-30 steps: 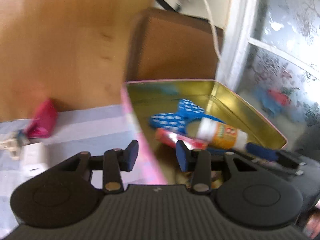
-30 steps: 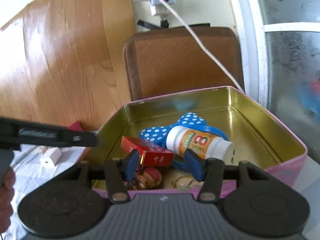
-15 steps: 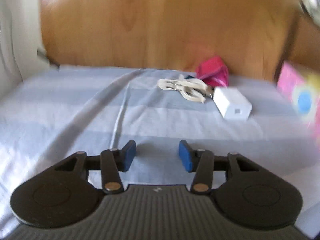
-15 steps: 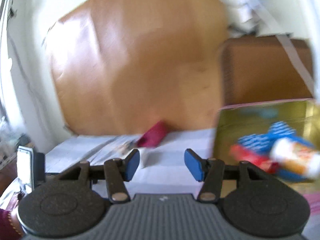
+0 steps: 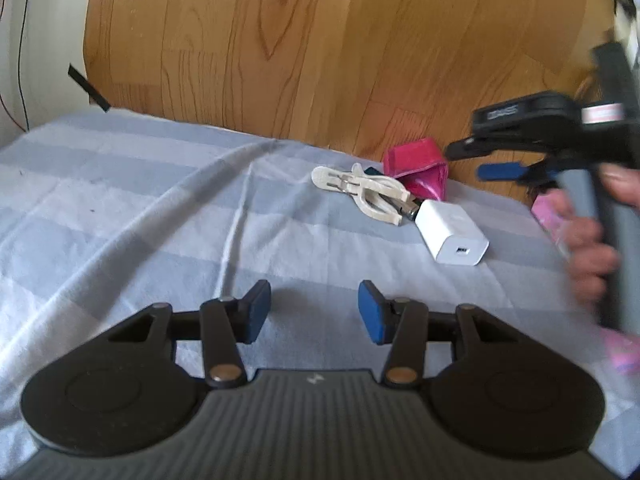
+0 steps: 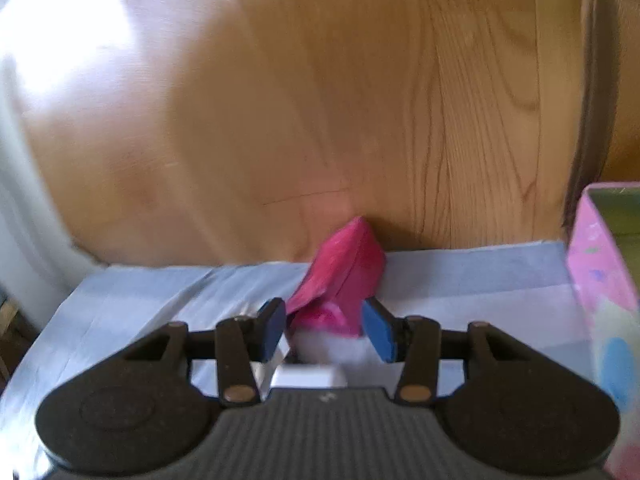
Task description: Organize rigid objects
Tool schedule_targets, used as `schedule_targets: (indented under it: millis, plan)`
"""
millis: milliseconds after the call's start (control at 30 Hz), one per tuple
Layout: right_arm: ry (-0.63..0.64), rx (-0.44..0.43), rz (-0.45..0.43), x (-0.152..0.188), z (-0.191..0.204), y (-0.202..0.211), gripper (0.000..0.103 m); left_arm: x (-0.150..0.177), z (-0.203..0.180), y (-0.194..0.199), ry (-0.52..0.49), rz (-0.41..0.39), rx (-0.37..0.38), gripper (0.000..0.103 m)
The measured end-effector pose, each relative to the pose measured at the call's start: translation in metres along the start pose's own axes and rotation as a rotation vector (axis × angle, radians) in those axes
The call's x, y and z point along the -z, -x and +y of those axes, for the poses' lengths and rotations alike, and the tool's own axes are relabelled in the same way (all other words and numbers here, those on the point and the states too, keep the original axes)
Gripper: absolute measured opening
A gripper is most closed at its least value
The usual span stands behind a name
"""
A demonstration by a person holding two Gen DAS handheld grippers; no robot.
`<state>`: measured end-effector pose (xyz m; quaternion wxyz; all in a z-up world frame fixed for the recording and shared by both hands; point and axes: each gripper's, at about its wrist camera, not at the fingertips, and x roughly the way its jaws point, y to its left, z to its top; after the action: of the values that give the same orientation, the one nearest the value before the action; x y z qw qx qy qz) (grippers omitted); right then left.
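plainly, the right gripper (image 6: pixel 324 326) was the nearer of the two to the loose items, and the coming move seemed to turn on how it was lined up with the magenta pink folded pouch (image 6: pixel 344 276) that leaned against the wooden headboard (image 6: pixel 320 100) at the far edge of the blue-and-white striped bedsheet (image 5: pixel 120 208). in the right wrist view the pouch lay straight ahead, its long axis running away from the gripper and up toward the board, with its near end showing between the blue pads (image 6: pixel 378 330); those jaws were half parted and closing, though the blur left it unclear whether they touched the pouch. the white rectangular usb charger block (image 5: pixel 452 236) sat just under and before that gripper, beside the cream plastic clips (image 5: pixel 360 192). the left gripper (image 5: pixel 312 310) hung farther back over bare sheet, its jaws middling wide and opening with nothing between them, the pile ahead and to its right. the pink printed tin box (image 6: pixel 604 300) stood to the right of the pouch, so i judged a carry would run that way.
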<state>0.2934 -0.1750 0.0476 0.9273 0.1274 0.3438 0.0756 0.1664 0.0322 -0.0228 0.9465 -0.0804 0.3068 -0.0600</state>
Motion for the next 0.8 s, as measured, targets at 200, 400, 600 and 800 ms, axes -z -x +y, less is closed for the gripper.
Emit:
schedule_targets:
  millis: [200, 400, 600, 800]
  plan:
    - [-0.117, -0.003, 0.065, -0.02, -0.004, -0.045, 0.045, 0.001, -0.013, -0.002, -0.062, 0.011, -0.027, 0.059]
    - [-0.108, 0.03, 0.079, -0.018, -0.006, -0.051, 0.05, 0.0, -0.008, -0.001, -0.043, 0.016, -0.01, 0.06]
    - [0.046, 0.047, 0.011, 0.017, -0.006, -0.006, 0.05, 0.001, -0.013, -0.001, -0.049, 0.022, -0.006, 0.068]
    - [0.163, 0.139, 0.004, 0.02, 0.008, -0.034, 0.04, 0.002, -0.013, -0.001, -0.058, 0.019, -0.006, 0.068]
